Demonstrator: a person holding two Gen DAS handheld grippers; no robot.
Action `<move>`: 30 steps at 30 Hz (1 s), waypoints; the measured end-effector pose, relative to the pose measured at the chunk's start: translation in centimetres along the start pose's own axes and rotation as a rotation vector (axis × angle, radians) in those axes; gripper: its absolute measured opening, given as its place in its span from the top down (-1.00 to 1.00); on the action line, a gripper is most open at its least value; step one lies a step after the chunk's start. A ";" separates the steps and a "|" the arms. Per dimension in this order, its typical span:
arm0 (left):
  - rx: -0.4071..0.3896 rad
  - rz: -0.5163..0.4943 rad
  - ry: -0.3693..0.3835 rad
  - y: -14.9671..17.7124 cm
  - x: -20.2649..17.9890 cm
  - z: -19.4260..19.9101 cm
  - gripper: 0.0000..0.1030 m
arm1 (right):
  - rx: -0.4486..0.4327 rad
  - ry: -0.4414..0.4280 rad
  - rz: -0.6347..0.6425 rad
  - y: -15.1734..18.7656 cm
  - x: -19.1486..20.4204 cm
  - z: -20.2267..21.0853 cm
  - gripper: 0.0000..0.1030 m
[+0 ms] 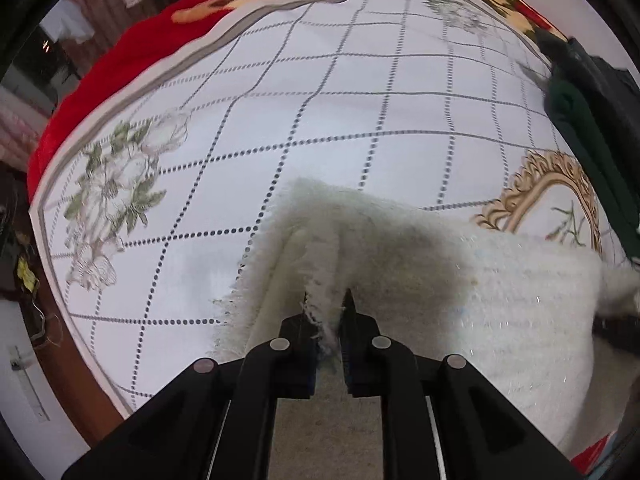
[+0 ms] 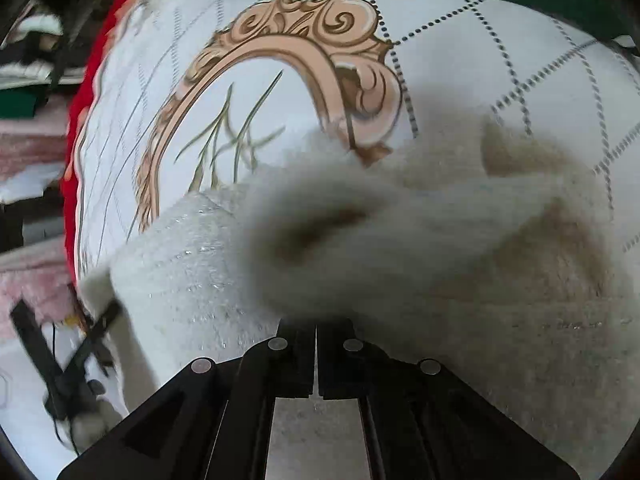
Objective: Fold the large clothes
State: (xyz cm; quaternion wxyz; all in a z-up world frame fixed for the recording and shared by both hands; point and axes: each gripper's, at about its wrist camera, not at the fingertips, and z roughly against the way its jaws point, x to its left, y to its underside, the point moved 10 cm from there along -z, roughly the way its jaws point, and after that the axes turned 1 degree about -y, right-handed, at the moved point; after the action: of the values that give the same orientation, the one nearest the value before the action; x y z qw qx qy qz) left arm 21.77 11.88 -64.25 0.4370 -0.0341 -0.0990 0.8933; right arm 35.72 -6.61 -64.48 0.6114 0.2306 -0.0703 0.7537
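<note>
My right gripper (image 2: 316,330) was clamped on a bunched fold of the fuzzy white sweater (image 2: 420,248), lifted above the white checked bedsheet (image 2: 460,80) with its gold oval frame print (image 2: 280,52).

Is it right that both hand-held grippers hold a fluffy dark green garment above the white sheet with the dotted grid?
Not quite: the garment is fluffy white, not dark green, as the left wrist view shows. The rest holds: the left hand-held gripper and the right hand-held gripper both grip it above the white sheet with the dotted grid.
</note>
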 end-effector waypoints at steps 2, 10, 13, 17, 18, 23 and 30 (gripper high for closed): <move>-0.029 0.007 -0.008 -0.1 0.0 1.2 0.74 | 0.017 0.038 0.025 -0.4 0.3 -0.3 1.00; -0.099 0.231 0.073 3.3 3.2 7.5 -0.98 | -0.096 0.146 0.206 1.9 3.2 6.7 0.55; -0.045 0.369 0.074 7.5 5.4 7.7 -0.98 | -0.124 0.049 0.166 3.9 3.5 8.0 0.03; 0.060 0.549 0.098 13.7 6.7 6.2 -0.98 | 0.018 0.053 0.120 5.9 2.7 3.8 0.50; 0.084 0.590 0.121 15.0 6.7 5.5 -0.98 | 0.037 0.074 0.115 6.0 2.2 2.6 0.54; 0.103 0.733 0.256 16.3 5.6 2.6 -0.96 | 0.115 0.115 0.063 4.5 1.1 -1.3 0.55; -0.097 0.777 0.246 11.5 5.4 0.9 -0.68 | 0.168 0.153 0.087 4.8 1.4 -1.4 0.54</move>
State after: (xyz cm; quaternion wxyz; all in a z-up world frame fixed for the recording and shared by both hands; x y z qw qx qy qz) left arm 9.37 9.15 -65.61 0.0738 -0.1958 -0.0676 0.9755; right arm 30.61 -6.02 -64.29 0.5603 0.2195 0.0299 0.7981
